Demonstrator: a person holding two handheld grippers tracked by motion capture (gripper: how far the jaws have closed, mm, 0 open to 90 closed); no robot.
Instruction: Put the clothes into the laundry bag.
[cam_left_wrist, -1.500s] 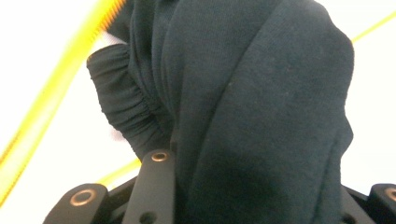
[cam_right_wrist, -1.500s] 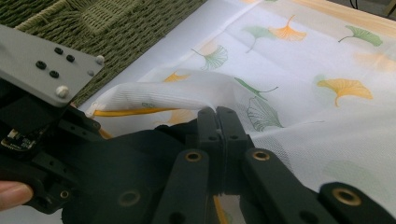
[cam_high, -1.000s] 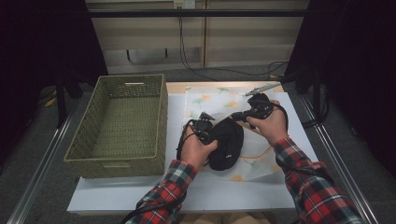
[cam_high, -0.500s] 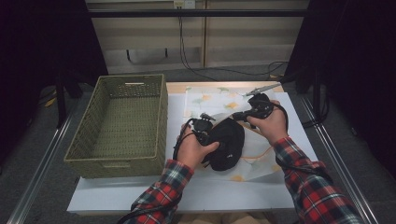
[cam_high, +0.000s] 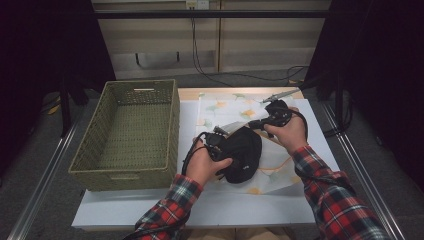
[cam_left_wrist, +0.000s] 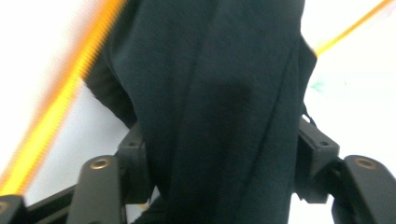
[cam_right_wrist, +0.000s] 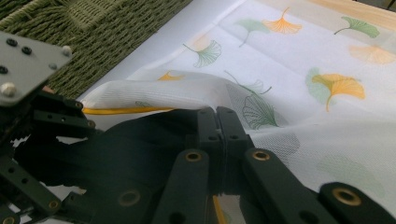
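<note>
A black garment lies bunched on a white mesh bag printed with ginkgo leaves. My left gripper sits at the garment's left end. In the left gripper view the dark cloth fills the gap of that gripper and touches both jaws, which have just been closing. My right gripper comes in from the right and is shut on the bag's raised edge, its jaws pressed together. The bag's orange trim runs under that lifted flap.
A green wicker basket stands left of the bag on the white table, its weave close behind the left gripper's grey plate. Cables trail over the floor at the back.
The left hand has shifted slightly along the garment and its jaws stand wider around the cloth than a second ago. The right hand has kept still, holding the bag's edge.
</note>
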